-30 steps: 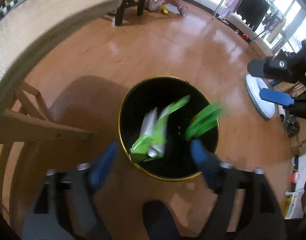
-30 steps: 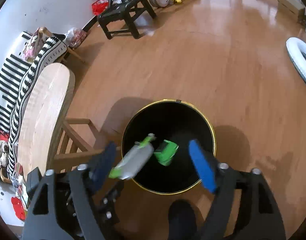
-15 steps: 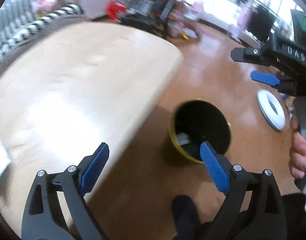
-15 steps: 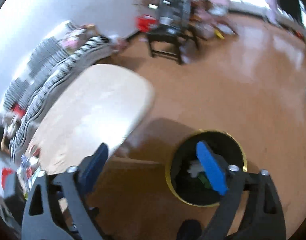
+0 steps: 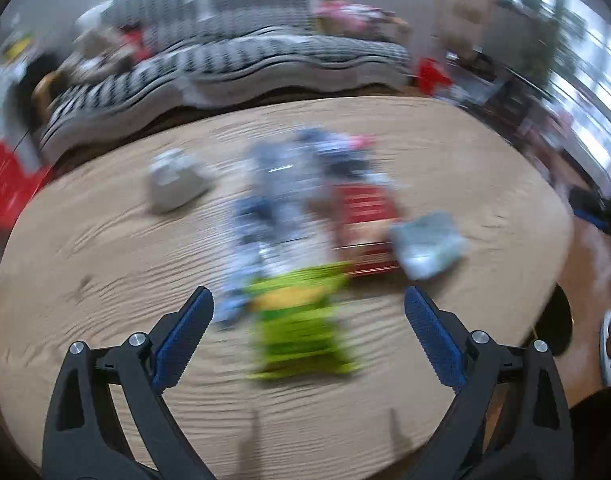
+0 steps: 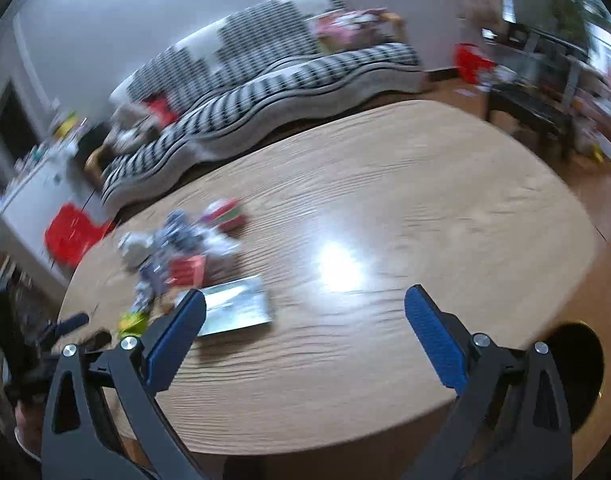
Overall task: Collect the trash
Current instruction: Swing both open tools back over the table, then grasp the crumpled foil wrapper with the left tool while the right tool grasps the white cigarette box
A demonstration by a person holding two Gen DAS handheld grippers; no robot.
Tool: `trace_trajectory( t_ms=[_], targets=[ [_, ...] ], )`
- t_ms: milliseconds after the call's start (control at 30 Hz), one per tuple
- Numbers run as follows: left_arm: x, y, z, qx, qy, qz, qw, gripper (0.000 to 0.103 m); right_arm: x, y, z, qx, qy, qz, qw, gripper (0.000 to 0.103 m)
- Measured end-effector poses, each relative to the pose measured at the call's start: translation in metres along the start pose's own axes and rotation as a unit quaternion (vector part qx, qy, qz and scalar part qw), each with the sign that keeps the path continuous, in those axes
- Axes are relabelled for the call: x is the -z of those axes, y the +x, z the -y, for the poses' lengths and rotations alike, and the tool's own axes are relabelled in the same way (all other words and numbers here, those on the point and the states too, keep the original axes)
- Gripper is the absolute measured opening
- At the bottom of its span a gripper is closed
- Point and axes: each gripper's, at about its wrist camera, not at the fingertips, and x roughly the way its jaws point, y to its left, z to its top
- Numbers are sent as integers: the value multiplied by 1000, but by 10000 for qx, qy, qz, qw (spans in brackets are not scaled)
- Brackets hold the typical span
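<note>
No text, label or number is legible; motion blur smears the wrappers

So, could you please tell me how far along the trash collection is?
Done: cannot tell; the bin's inside is dark. In hand: nothing; left gripper opening, right gripper open, both empty. Left: the wrapper pile on the table, including a green packet.

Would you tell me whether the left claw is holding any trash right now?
No, the left claw stands wide open and empty above the green wrapper lying on the table.
</note>
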Motion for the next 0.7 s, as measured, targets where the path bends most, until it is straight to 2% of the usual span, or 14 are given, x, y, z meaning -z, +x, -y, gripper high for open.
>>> trace_trajectory(
  t_ms=[100,267,433,633,700],
  targets=[
    [5,1,-45,-192,-286,-2,9994,93,7,20,-39,-123,-373,-117,9992,96],
    [5,17,-81,-272,-392,-113,9988,93,18,47,-80,-171,-1009,-355,9941,96],
    [-4,48,-82,-177,-386,-322,9986,93,28,56,-82,-195,-1018,-554,9931,96],
    [-22,80,-59,-116,-148,-417,9990,93,29,61,-71,-341,-634,-787,9943,96],
    [-23,89,-53,-193,-71,-494,9986,93,28,65,-60,-554,-274,-929,9937,96]
  ],
)
